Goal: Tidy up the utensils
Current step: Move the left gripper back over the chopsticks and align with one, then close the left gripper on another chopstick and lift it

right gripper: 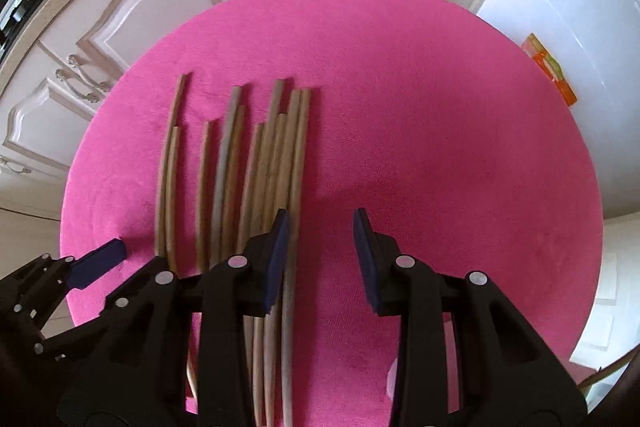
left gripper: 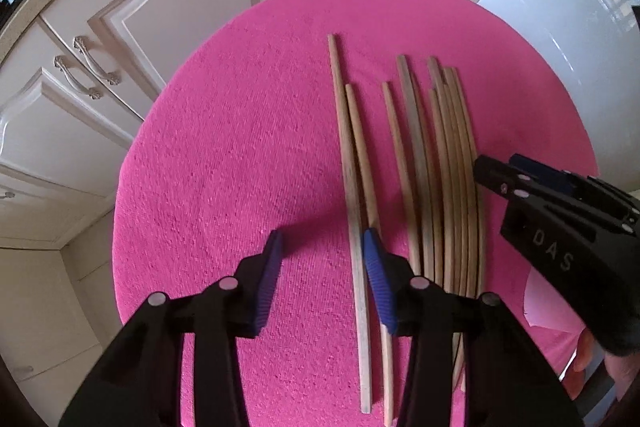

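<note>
Several wooden chopsticks (left gripper: 452,167) lie side by side, pointing away from me, on a pink towel (left gripper: 240,147). My left gripper (left gripper: 322,239) hangs open over the left end of the row. The leftmost chopstick (left gripper: 344,131) runs between its jaws, close beside the right pad, with a wide gap to the left pad. My right gripper (right gripper: 322,219) is open over the right end, and the rightmost chopstick (right gripper: 300,147) passes just inside its left pad. In the left wrist view the right gripper (left gripper: 500,163) comes in from the right edge. One blue pad (right gripper: 100,261) of the left gripper shows in the right wrist view.
The towel (right gripper: 440,107) covers a round table. Cream cabinet doors with metal handles (left gripper: 96,61) stand behind and to the left. A white appliface-like front (left gripper: 560,7) rises at the right, with an orange object (right gripper: 550,67) against it. A person's hand (left gripper: 616,367) holds the right gripper.
</note>
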A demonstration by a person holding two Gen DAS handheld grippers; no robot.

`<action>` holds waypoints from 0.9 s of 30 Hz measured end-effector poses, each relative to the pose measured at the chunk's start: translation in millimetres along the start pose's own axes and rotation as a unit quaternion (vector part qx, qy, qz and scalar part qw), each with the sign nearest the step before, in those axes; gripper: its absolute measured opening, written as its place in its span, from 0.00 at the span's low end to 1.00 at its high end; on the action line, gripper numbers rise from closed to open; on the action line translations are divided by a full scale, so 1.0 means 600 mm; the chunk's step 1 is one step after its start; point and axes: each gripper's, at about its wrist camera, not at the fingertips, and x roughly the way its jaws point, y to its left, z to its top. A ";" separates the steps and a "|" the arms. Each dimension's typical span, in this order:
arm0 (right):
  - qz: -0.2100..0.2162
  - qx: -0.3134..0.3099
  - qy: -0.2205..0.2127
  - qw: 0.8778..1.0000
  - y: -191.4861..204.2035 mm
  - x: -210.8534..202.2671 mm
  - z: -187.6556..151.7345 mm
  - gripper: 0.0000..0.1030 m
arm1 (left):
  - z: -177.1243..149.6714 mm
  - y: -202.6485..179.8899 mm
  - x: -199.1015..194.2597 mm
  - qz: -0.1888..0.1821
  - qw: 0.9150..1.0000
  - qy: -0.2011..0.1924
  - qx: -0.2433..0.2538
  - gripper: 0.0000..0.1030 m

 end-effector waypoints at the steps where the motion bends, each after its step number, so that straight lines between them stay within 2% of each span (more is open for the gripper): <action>1: 0.005 0.005 0.002 1.000 -0.004 0.003 0.002 0.32 | 0.000 0.001 0.000 -0.001 1.000 -0.001 0.000 0.39; 4: 0.012 0.006 0.005 1.000 -0.005 0.007 0.006 0.32 | 0.002 0.005 -0.003 0.002 1.000 0.000 -0.008 0.30; 6: 0.024 0.013 0.015 1.000 -0.006 0.013 0.006 0.27 | 0.001 0.007 -0.003 0.005 1.000 0.002 -0.009 0.26; 11: 0.026 0.019 0.025 0.999 -0.004 0.018 0.006 0.27 | 0.011 0.006 0.000 0.009 1.000 0.017 -0.013 0.26; 15: 0.027 0.020 0.035 0.999 -0.006 0.019 0.010 0.20 | 0.023 0.001 0.002 0.017 0.999 0.035 -0.027 0.26; 21: 0.046 0.038 0.063 0.996 -0.020 0.020 0.012 0.20 | 0.045 0.006 0.011 0.022 0.997 0.052 -0.050 0.26; 24: 0.045 0.031 0.064 0.996 -0.020 0.021 0.012 0.16 | 0.052 0.000 0.015 0.035 0.996 0.066 -0.041 0.26; 25: 0.048 0.033 0.065 0.996 -0.023 0.021 0.012 0.14 | 0.053 -0.003 0.015 0.040 0.996 0.068 -0.036 0.24; 27: 0.054 0.035 0.066 0.996 -0.023 0.022 0.011 0.08 | 0.051 -0.001 0.014 0.043 0.996 0.065 -0.035 0.10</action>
